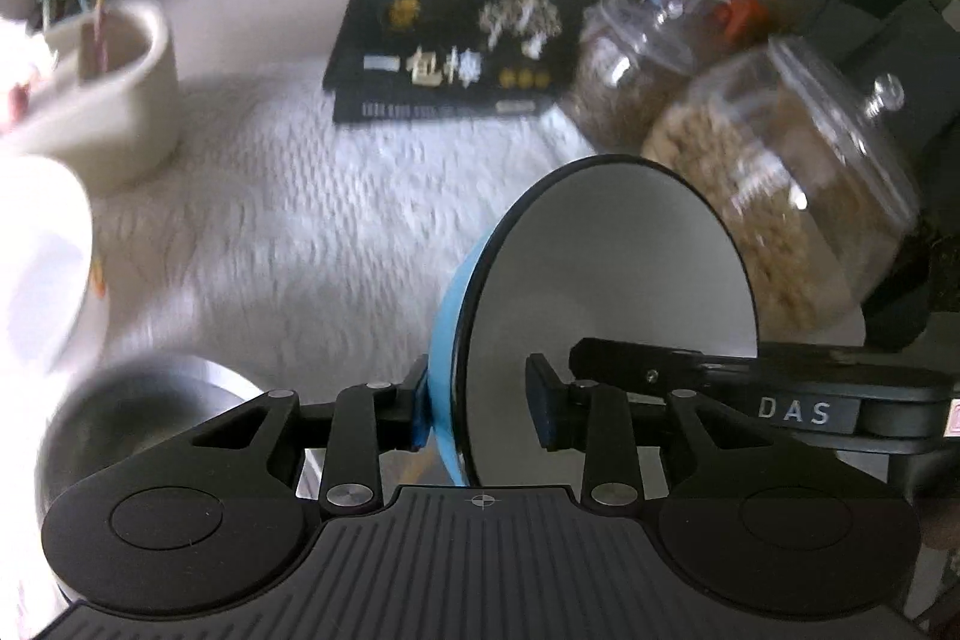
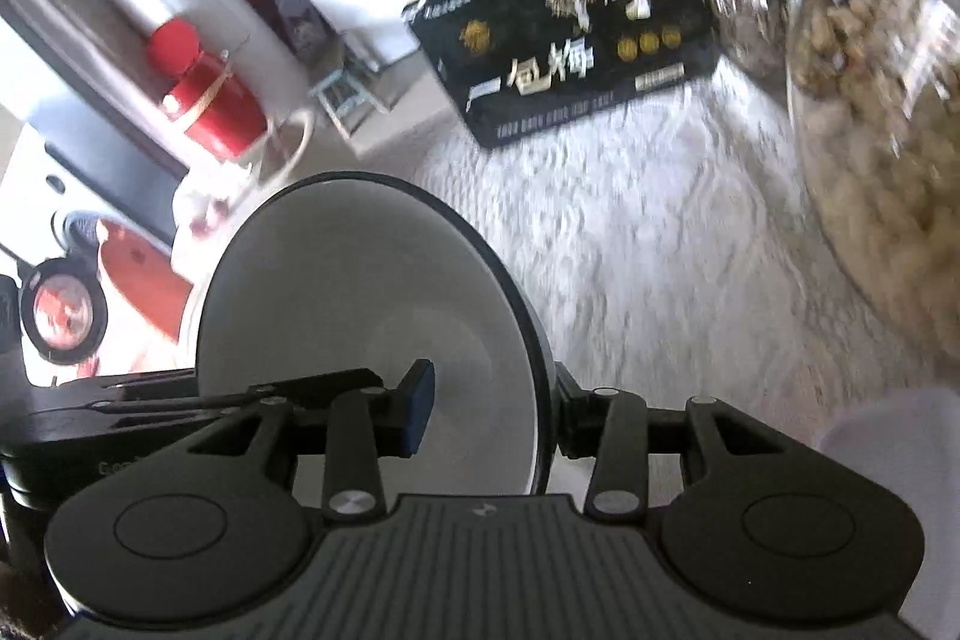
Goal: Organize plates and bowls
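A bowl, blue outside and white inside with a black rim (image 1: 606, 274), stands on edge between the fingers of my left gripper (image 1: 483, 409). The left jaw touches its blue wall; the right jaw stands inside, with a gap showing. In the right wrist view the same bowl (image 2: 360, 292) sits between the fingers of my right gripper (image 2: 489, 415), rim toward the right finger. The other gripper's body shows beside the bowl in each view. A steel bowl (image 1: 120, 418) lies low left in the left wrist view.
A white textured cloth (image 1: 336, 220) covers the table. A black printed box (image 1: 456, 40), two glass jars of snacks (image 1: 798, 196), a beige cup (image 1: 102, 94), a red canister (image 2: 210, 106) and an orange plate (image 2: 138, 274) stand around.
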